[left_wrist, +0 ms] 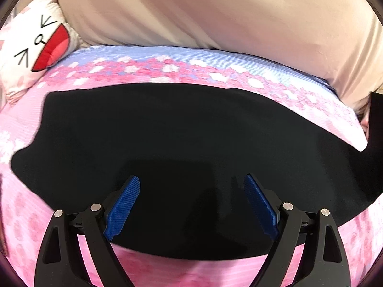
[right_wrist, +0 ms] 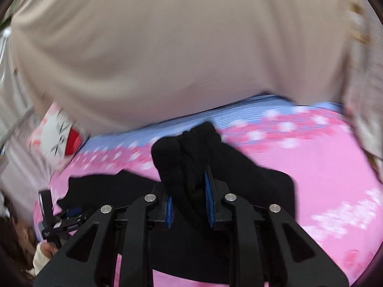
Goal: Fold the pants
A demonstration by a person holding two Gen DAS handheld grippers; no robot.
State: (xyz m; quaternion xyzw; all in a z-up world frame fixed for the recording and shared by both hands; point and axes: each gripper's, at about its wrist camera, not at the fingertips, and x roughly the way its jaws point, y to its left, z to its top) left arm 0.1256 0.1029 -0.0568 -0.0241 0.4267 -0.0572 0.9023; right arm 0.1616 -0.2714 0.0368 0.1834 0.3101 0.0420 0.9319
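Note:
The black pants (left_wrist: 167, 131) lie spread flat across a pink flowered bed sheet (left_wrist: 191, 71) in the left wrist view. My left gripper (left_wrist: 191, 184) hovers over their near part, open, its blue pads (left_wrist: 124, 205) wide apart with nothing between them. In the right wrist view my right gripper (right_wrist: 188, 186) is shut on a bunched end of the black pants (right_wrist: 189, 148), which sticks up above the blue pads (right_wrist: 207, 186) and hangs lifted off the sheet (right_wrist: 323, 167). The left gripper (right_wrist: 59, 217) shows at the lower left there, held by a hand.
A large beige curtain or cover (left_wrist: 215, 12) hangs behind the bed. A white cushion with a cartoon face and red mouth (left_wrist: 40, 47) rests at the back left. The bed edge drops off at the far right (left_wrist: 359, 129).

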